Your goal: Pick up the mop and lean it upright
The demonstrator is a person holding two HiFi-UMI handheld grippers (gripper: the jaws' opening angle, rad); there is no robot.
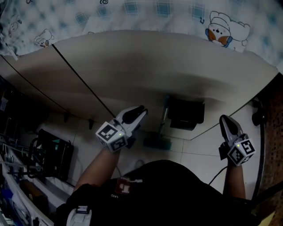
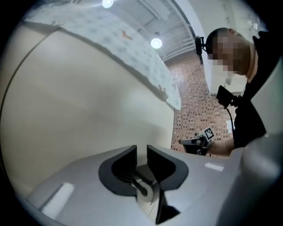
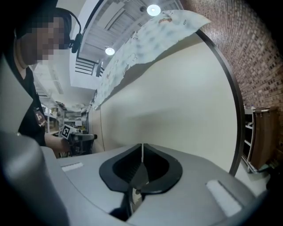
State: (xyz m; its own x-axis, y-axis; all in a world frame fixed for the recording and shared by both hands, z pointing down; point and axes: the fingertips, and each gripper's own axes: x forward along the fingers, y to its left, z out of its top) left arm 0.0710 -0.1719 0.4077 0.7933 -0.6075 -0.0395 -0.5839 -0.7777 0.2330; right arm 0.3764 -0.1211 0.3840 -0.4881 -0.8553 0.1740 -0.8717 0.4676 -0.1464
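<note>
1. Your left gripper (image 1: 141, 109) sits left of centre in the head view, its tips aimed toward the upper right at the beige wall (image 1: 132, 66).
2. In the left gripper view its jaws stand a narrow gap apart. Only the wall shows through the gap, and the pads press on nothing, so this tool is empty.
3. Your right gripper (image 1: 224, 118) is at the lower right of the head view, its tips pointing up the frame toward the same wall.
4. In the right gripper view its jaws meet, with only a hairline of light between them. Nothing is caught in them.
5. The mop (image 1: 164, 114) is at the middle of the head view, between your two grippers and apart from both.
6. Its flat mop head (image 1: 157, 143) lies on the tiled floor (image 1: 194, 148), and the handle runs from it up the frame toward the foot of the wall. You cannot tell from here whether the handle's top touches the wall.
7. A dark box (image 1: 186, 114) sits just right of the handle, against the wall.
8. A patterned cloth (image 1: 146, 11) hangs over the wall's top edge along the upper frame.
9. Each gripper view shows the other gripper off to the side, held level, with brick wall (image 2: 194, 110) behind the right one.
</note>
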